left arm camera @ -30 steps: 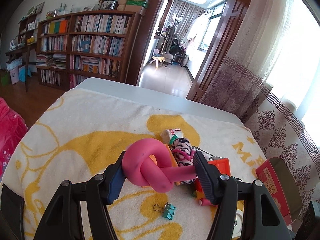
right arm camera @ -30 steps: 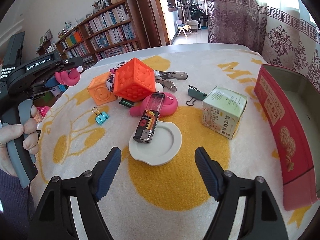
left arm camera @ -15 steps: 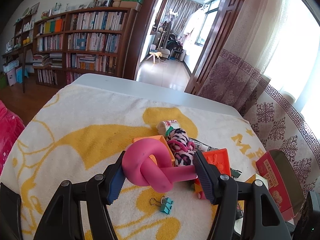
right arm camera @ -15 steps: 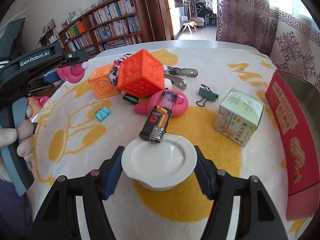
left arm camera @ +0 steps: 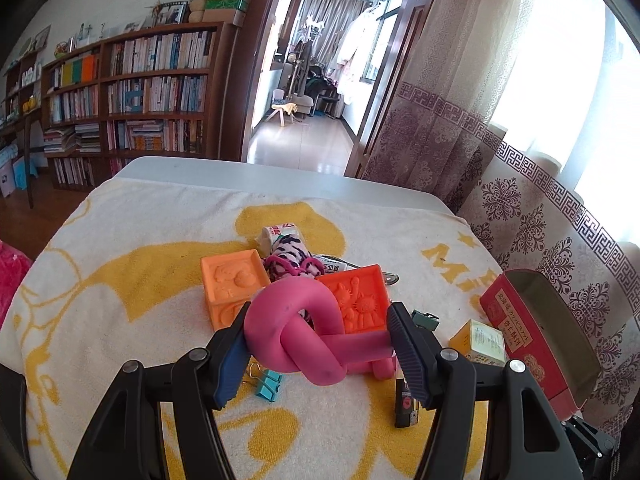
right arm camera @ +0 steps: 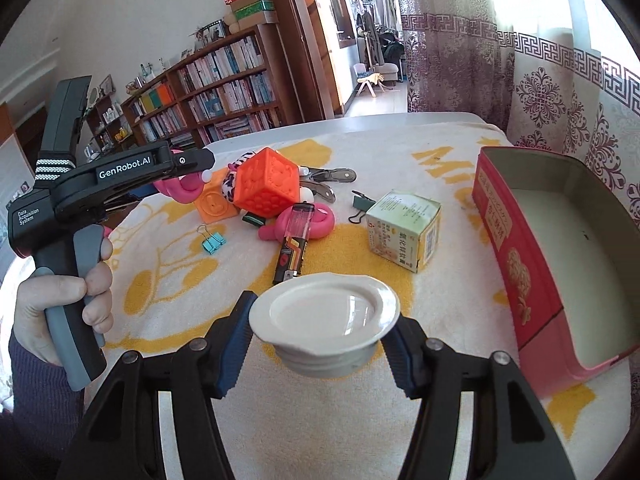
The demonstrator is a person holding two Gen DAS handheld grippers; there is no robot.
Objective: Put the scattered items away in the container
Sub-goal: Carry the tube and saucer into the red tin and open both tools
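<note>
My left gripper (left arm camera: 320, 350) is shut on a pink knotted toy (left arm camera: 298, 334) and holds it above the towel, left of the pile; the toy also shows in the right wrist view (right arm camera: 180, 188). My right gripper (right arm camera: 322, 330) is shut on a white lid (right arm camera: 324, 314), lifted off the towel. The red open box (right arm camera: 560, 256) stands at the right, also in the left wrist view (left arm camera: 536, 332). On the towel lie two orange cubes (right arm camera: 266, 188) (left arm camera: 230, 284), a second pink toy (right arm camera: 316, 220), a lighter (right arm camera: 294, 244), a green carton (right arm camera: 404, 230) and binder clips (right arm camera: 212, 240).
A striped plush (left arm camera: 290, 258), metal clippers (right arm camera: 328, 178) and a small tube (left arm camera: 280, 234) lie behind the cubes. The yellow-and-white towel (left arm camera: 120, 300) covers a white table. Bookshelves (left arm camera: 132, 96) stand behind, curtains at the right.
My right gripper moved forward, shut on the white lid and lifted it, leaving the lighter on the towel. My left gripper rose and shifted right over the pile with the pink toy.
</note>
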